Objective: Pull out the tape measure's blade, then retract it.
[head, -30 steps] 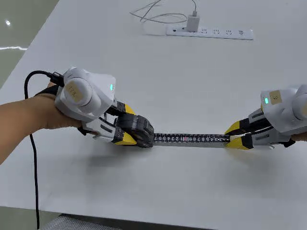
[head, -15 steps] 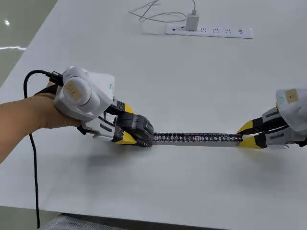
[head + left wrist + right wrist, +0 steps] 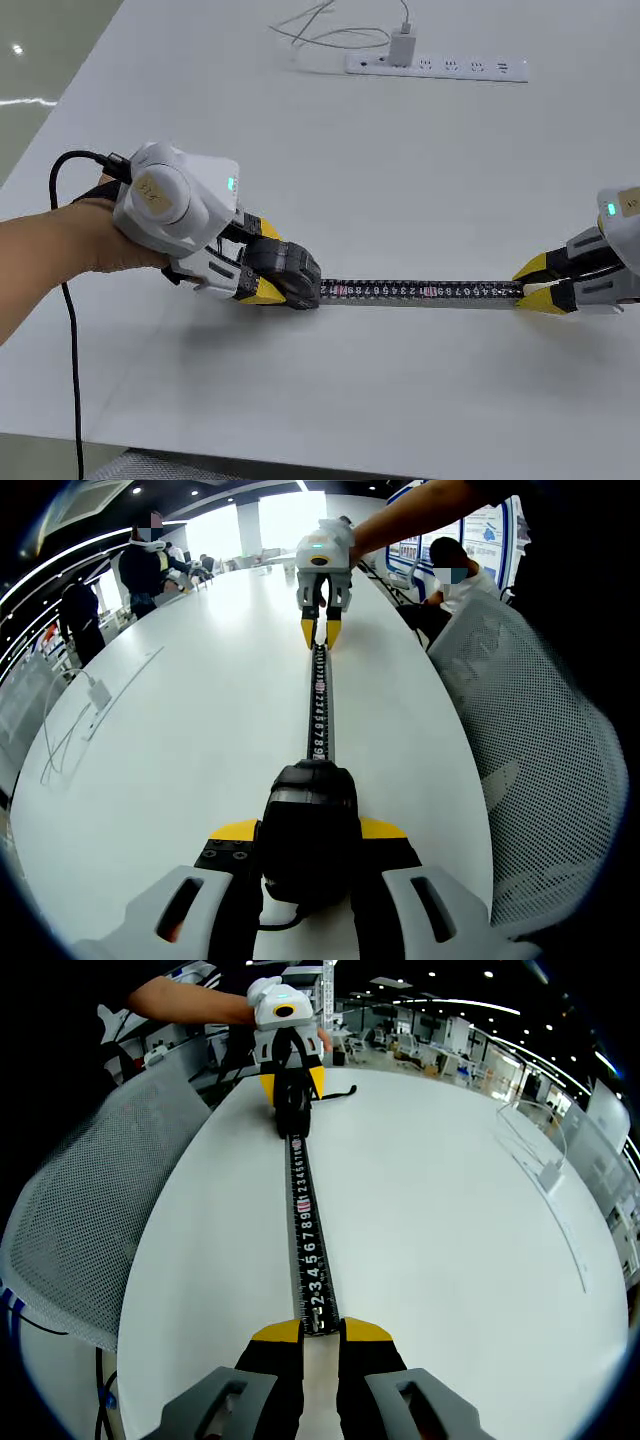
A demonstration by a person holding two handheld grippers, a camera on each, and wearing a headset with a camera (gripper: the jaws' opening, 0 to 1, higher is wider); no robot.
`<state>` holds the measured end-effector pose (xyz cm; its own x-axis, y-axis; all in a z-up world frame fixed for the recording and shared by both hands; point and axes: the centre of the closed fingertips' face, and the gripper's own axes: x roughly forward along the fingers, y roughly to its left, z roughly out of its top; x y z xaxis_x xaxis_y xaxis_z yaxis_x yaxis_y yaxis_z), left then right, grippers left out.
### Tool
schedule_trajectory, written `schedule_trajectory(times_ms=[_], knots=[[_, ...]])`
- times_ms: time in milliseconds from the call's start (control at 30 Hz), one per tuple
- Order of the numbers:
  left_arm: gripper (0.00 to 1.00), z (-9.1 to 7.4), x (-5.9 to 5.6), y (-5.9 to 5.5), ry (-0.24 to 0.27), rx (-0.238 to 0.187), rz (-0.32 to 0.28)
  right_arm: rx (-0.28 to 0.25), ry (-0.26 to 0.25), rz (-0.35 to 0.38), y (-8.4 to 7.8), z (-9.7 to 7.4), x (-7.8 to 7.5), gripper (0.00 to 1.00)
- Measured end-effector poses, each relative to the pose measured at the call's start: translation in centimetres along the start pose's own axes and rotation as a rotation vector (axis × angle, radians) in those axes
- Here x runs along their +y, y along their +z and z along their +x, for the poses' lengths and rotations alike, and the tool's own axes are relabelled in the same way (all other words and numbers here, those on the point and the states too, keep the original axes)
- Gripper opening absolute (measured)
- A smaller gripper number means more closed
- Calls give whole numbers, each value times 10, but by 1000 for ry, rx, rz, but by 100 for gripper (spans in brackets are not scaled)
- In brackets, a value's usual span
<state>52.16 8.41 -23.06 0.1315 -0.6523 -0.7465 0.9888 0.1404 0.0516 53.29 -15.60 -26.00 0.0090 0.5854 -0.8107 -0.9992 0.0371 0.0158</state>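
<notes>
A white table (image 3: 400,150) holds a black tape measure case (image 3: 292,272) at near left, clenched in the left gripper (image 3: 265,260). At right, the right gripper (image 3: 540,284) pinches the tip of the blade (image 3: 420,291), which lies flat between them. The pull likely goes best straight and low, in line with the case, so the blade does not kink.

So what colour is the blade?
The blade is black with white numerals; right gripper view shows it best.
</notes>
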Motion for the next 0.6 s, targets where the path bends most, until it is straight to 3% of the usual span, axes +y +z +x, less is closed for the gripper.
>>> schedule_trajectory(times_ms=[600], knots=[[28, 0, 0, 0, 5, -5, 2, 8, -4, 12, -5, -1, -1, 8]])
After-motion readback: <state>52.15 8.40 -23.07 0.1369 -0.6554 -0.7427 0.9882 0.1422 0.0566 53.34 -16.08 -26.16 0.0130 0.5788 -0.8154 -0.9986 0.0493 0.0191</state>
